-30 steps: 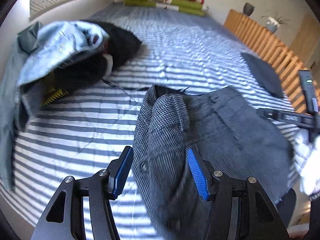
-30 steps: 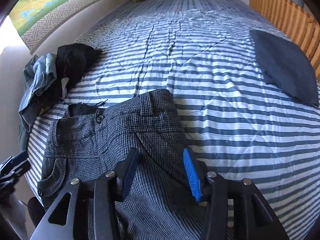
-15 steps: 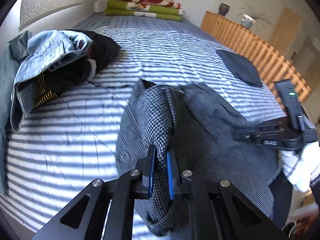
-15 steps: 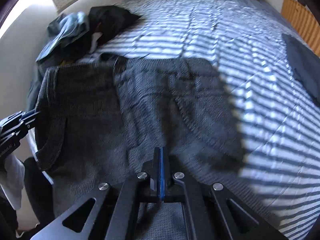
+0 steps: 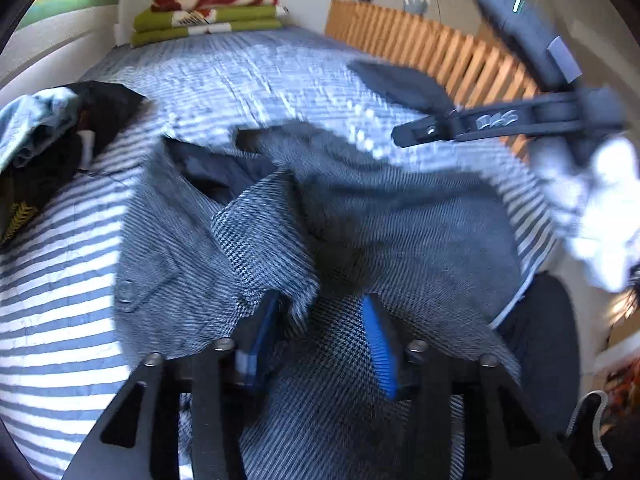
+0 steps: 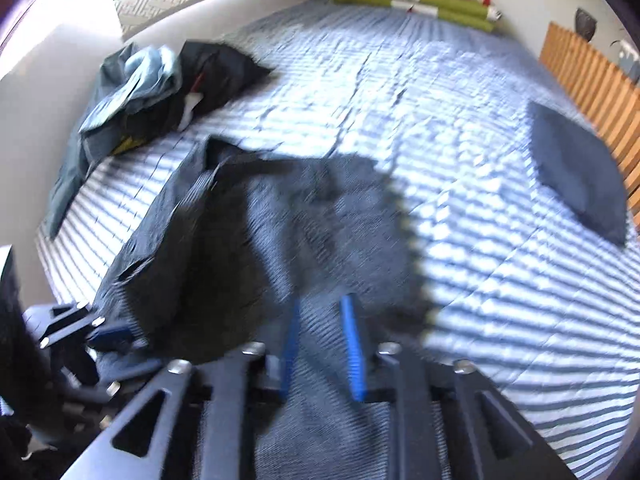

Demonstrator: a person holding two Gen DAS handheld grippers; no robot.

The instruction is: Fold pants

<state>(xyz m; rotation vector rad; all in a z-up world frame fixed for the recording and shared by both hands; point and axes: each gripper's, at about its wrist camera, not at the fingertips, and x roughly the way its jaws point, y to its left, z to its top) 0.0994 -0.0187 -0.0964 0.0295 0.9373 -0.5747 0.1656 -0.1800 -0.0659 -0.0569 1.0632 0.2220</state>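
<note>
**Both grippers slack over the grey pants**

At the left, a heap of clothes [image 5: 52,140] sits on the striped bed [image 5: 280,76], well apart from the work. The left gripper [image 5: 320,332] has just been opening; its blue pads stand apart with a rumpled fold of the grey woven pants [image 5: 400,224] between them, and I can't tell if either pad presses. The pants lie bunched at the near edge. The right gripper [image 6: 322,344] has also just been opening, narrowly parted over the cloth, clamping nothing. The fabric looks soft, limp and fairly thick; I'd pinch waistband or hem, where layers hold. A folded dark cloth [image 6: 580,168] lies far right.
</note>
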